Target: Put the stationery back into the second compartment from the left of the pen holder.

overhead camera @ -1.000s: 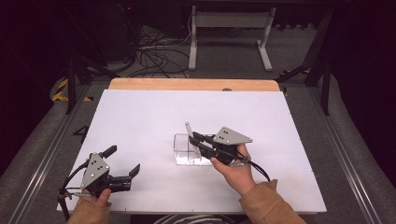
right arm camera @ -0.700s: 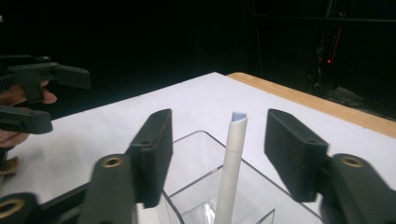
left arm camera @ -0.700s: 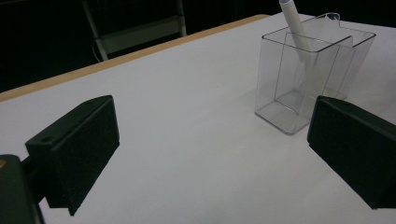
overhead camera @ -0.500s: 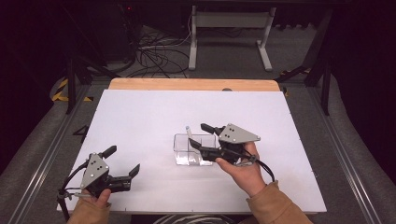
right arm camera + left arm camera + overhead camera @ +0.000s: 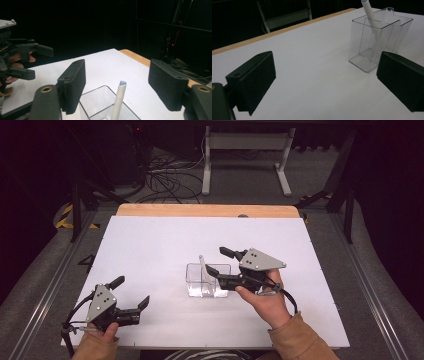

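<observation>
Clear plastic container (image 5: 208, 280): square, open-topped, divided into compartments, upright near mid-worktop (image 5: 150, 250). White pen (image 5: 204, 268): stands inside it, leaning, upper end projecting above the rim.

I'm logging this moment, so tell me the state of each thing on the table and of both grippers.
Clear container: upright on the white table, open at the top.
White pen: standing tilted inside the container, held by nothing.
Right gripper: open, just beside the container, jaws apart.
Left gripper: open, apart from the container, holding nothing.
</observation>
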